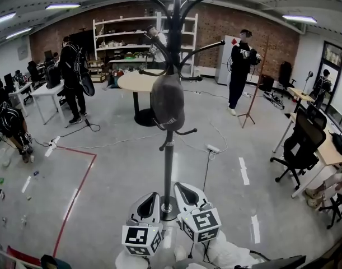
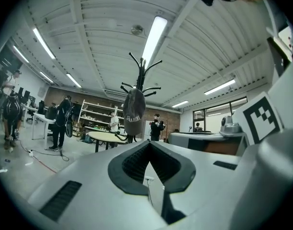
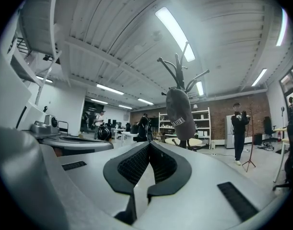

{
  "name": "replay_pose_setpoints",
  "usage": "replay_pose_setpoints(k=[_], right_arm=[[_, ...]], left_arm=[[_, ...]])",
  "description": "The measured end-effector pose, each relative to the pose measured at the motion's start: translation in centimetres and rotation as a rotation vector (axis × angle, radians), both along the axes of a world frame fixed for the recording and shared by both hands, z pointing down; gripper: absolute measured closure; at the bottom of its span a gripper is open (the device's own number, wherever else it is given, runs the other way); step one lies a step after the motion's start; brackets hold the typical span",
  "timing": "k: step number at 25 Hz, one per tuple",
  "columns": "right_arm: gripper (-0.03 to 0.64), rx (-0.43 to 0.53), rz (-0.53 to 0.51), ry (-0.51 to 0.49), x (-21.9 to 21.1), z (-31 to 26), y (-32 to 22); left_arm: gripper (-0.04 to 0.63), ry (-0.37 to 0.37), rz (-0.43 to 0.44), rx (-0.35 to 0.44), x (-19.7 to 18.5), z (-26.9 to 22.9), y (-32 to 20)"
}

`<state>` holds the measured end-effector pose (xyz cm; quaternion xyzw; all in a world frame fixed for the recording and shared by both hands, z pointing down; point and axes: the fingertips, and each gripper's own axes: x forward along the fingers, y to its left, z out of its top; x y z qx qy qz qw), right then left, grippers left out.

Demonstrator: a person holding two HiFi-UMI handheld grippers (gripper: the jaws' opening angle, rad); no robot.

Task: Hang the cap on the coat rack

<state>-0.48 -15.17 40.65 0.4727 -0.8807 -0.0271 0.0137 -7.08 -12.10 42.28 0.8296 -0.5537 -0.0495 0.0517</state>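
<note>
The dark grey fabric cap (image 1: 167, 101), rounded and slack with pale lettering, hangs at the centre of the head view on the slim black coat rack (image 1: 168, 167), seemingly from one of its curved mid-height prongs. Low in the frame, the left gripper (image 1: 148, 205) and right gripper (image 1: 187, 195), smooth white shells with dark ribbed pads, are both clenched on nothing.

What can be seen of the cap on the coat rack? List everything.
The cap is dark grey and looks like soft fabric, with a line of white lettering across it that shows in both gripper views. It hangs limp and elongated against the pole of the black coat rack, caught on one of its curved arms, below the top ring of arms and above a lower pair. Only the rack touches it. Its brim cannot be made out.
</note>
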Motion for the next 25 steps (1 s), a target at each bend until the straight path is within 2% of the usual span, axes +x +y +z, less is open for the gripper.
replay_pose_setpoints(k=[11,18,25], right_arm=[[0.606,-0.012,0.006,0.011,0.6,0.7,3.8],[0.606,-0.027,-0.004,-0.004,1.5,0.9,4.1],[0.607,0.007,-0.009,-0.009,2.9,-0.1,3.7]], left_arm=[[0.594,-0.010,0.013,-0.009,1.4,0.0,2.5],[0.594,-0.016,0.010,-0.010,2.5,0.0,2.9],[0.594,-0.028,-0.009,-0.002,3.4,-0.3,2.6]])
